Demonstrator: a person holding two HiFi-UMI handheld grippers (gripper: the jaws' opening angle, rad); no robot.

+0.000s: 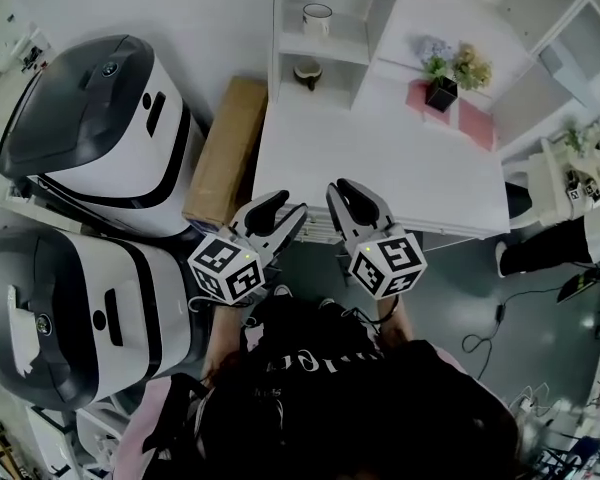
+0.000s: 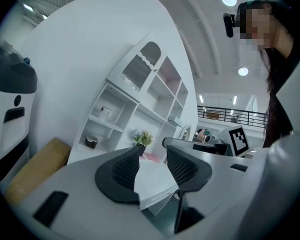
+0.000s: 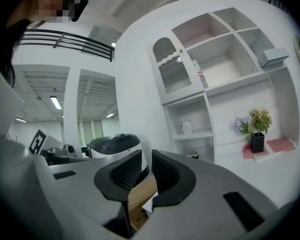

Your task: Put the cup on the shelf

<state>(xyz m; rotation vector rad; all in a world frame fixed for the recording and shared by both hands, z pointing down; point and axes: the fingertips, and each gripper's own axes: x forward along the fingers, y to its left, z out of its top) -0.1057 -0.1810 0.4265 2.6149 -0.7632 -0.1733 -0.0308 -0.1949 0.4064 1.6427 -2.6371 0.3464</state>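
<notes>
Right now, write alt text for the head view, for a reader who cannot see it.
A person holds the left gripper and right gripper, both open and empty, before a white table. At its far end a shelf holds a cup above a dark bowl, with a potted plant beside it; a cardboard box lies left of the table.

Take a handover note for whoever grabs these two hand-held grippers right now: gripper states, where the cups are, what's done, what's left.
Left hand-held gripper: jaws apart, empty, at the near edge of the white table.
Right hand-held gripper: jaws narrowly apart, empty, beside the left one.
White mug with dark rim: upright on the upper board of the white shelf unit.
Dark bowl-shaped cup: in the compartment below.
Done: both cups sit in the shelf unit; neither is held.
Left: possibly nothing; check which cup is meant.
</notes>
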